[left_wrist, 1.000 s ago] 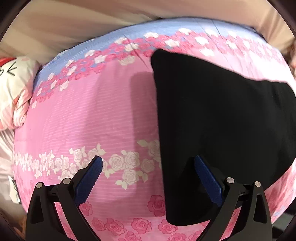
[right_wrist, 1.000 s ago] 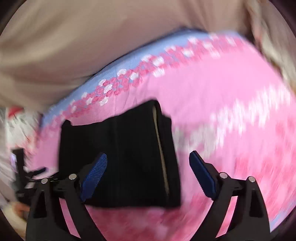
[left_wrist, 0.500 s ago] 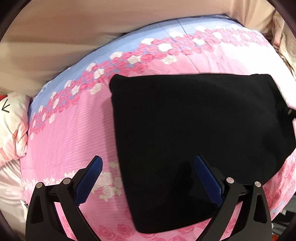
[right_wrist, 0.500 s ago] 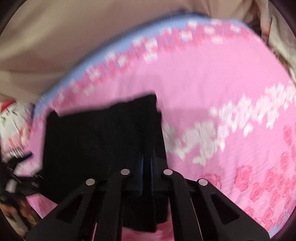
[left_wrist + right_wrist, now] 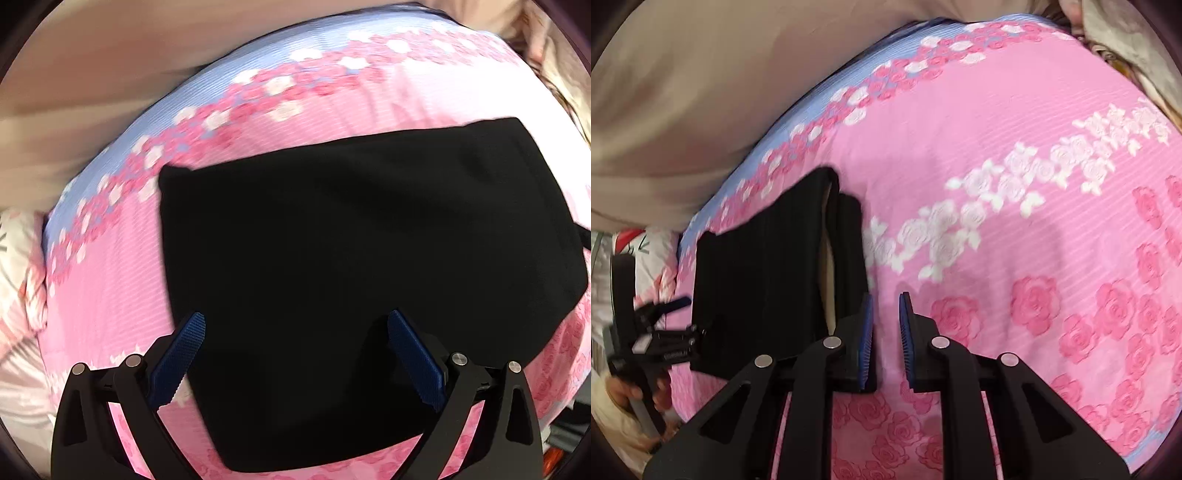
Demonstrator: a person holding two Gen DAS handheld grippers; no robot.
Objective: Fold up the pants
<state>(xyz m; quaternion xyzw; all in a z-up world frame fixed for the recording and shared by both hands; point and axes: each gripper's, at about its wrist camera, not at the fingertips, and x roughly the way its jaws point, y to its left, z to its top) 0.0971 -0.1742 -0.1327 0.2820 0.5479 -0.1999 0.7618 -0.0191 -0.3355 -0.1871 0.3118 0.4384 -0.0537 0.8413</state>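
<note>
The black pants (image 5: 369,266) lie folded into a flat rectangle on the pink rose-print bedspread (image 5: 110,295). My left gripper (image 5: 295,350) is open and empty, just above their near left part. In the right wrist view the folded pants (image 5: 768,273) lie at the left, with a pale inner lining showing along their right fold. My right gripper (image 5: 886,332) hovers at their right edge with the jaws a narrow gap apart and nothing between them. The left gripper (image 5: 653,332) and the hand holding it show at the far left.
The bedspread (image 5: 1015,184) stretches wide to the right of the pants. A beige curtain or wall (image 5: 701,92) runs behind the bed. A white and red pillow (image 5: 18,266) lies at the left. Crumpled cloth (image 5: 1126,48) sits at the far right corner.
My right gripper shut on the pants' right edge, then let go and parted slightly, shifting right. My left gripper stayed open and moved right over the pants.
</note>
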